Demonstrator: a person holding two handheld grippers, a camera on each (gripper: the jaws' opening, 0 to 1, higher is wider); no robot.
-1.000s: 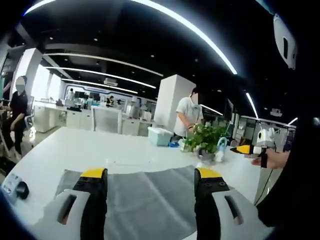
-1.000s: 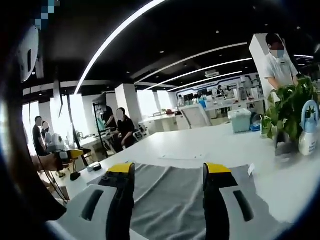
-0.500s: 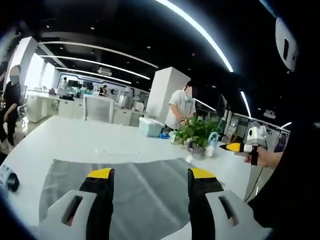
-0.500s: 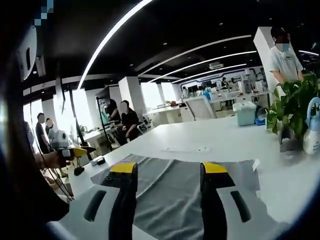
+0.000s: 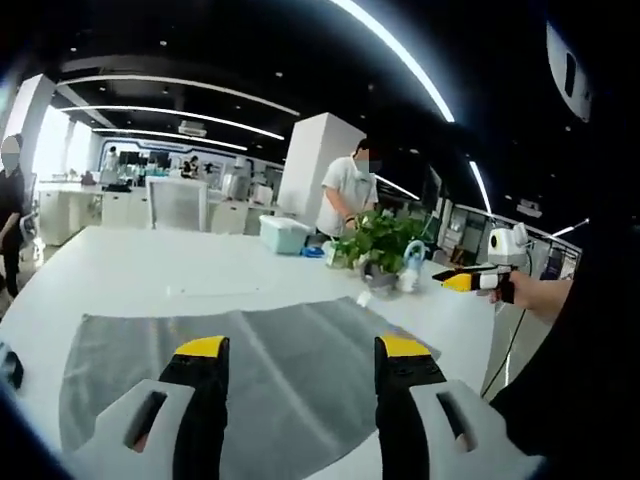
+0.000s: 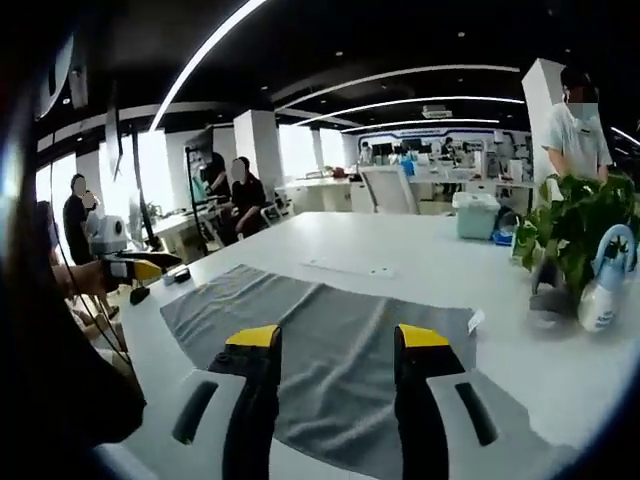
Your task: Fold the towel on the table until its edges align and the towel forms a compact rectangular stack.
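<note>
A grey towel (image 5: 270, 360) lies spread flat on the white table (image 5: 150, 270); in the right gripper view the same towel (image 6: 330, 330) shows a small white tag at its far right corner. My left gripper (image 5: 295, 350) hovers above the towel's near part, jaws apart, nothing between them. My right gripper (image 6: 335, 340) also hangs over the towel, open and empty. The right gripper (image 5: 470, 280) comes into the left gripper view at the right, held in a hand. The left gripper (image 6: 135, 268) comes into the right gripper view at the left.
A potted plant (image 5: 380, 240) and a spray bottle (image 6: 605, 285) stand at the table's far side, with a pale box (image 5: 283, 233) behind them. A person (image 5: 345, 195) stands by the plant. Seated people (image 6: 240, 195) and desks fill the background.
Both views have tilted down and drawn back, so more of the towel and its edges show. Both grippers stay open. The towel has not moved.
</note>
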